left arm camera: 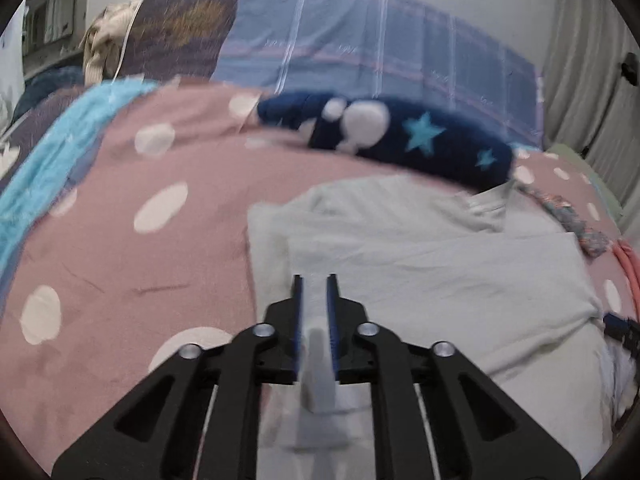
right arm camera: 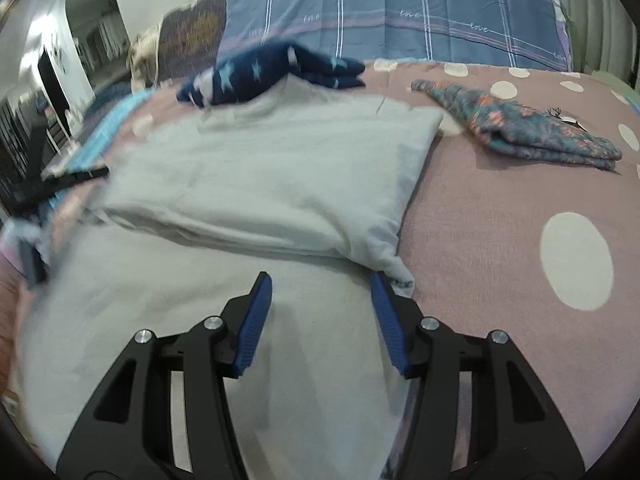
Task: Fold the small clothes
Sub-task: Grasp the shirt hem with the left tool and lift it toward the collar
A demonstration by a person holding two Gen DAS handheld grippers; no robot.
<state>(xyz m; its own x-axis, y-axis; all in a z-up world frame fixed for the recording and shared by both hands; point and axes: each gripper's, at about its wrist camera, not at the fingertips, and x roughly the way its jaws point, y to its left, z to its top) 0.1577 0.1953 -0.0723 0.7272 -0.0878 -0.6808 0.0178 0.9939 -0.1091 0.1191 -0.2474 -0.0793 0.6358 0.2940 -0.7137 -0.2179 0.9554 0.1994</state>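
You have open bedspread (right arm camera: 500,240) on your right, clear to the floral cloth (right arm camera: 520,132) farther back. Ahead, the white garment (right arm camera: 260,176) fills the middle, with the navy star cloth (right arm camera: 272,72) at its far edge and pillows (right arm camera: 400,12) behind.

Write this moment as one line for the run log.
left tool: shut on white garment | right tool: open above it | folded floral cloth: on bedspread

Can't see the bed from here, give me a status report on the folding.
Left gripper nearly shut, white garment between its fingers. Right gripper open, over the garment. Navy star cloth rests against its far edge.
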